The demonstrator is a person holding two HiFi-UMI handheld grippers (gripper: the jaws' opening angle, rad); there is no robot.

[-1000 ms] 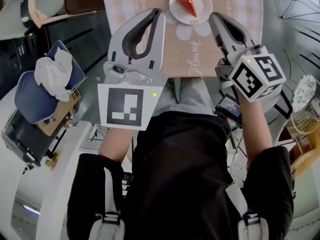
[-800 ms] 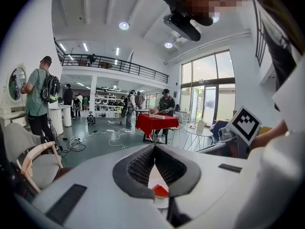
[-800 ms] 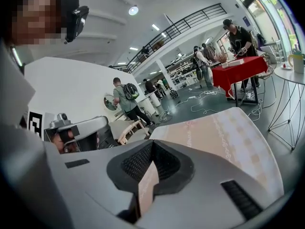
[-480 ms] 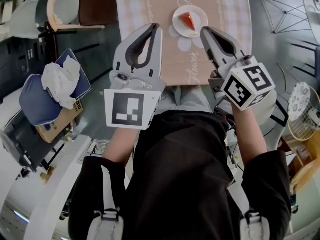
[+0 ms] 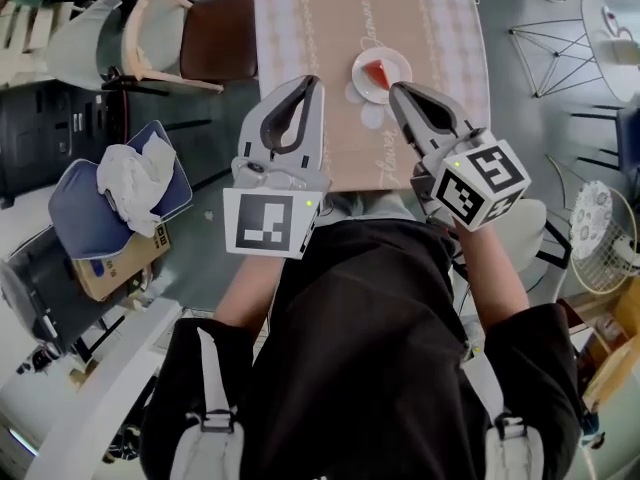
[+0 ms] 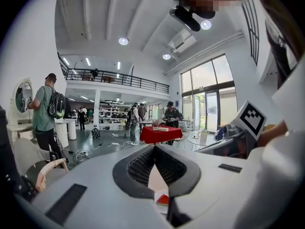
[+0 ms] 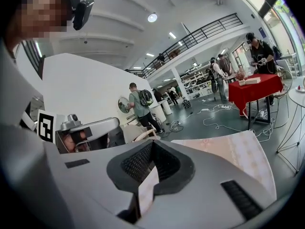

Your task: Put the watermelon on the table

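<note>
A red wedge of watermelon (image 5: 378,71) lies on a small white plate (image 5: 359,69) near the front edge of a table with a beige patterned cloth (image 5: 320,28). My left gripper (image 5: 310,81) hovers just left of the plate, its jaws shut with nothing between them. To the plate's right, my right gripper (image 5: 393,88) is likewise shut and empty, its tip close to the plate's rim. Through the left gripper (image 6: 153,147) a bit of watermelon (image 6: 163,200) shows below the jaws. The right gripper view shows that gripper (image 7: 151,143) above the cloth (image 7: 228,151).
A wooden armchair (image 5: 165,28) stands left of the table. A blue cushion with white cloth (image 5: 120,183) rests on a cardboard box (image 5: 115,263) at the left. A wire stool (image 5: 550,58) and a fan (image 5: 600,238) are on the right. People stand far off in the hall.
The head view has pulled back, so the whole table now shows and the plate looks smaller. Both grippers stay shut and sit lower in view, flanking the plate.
</note>
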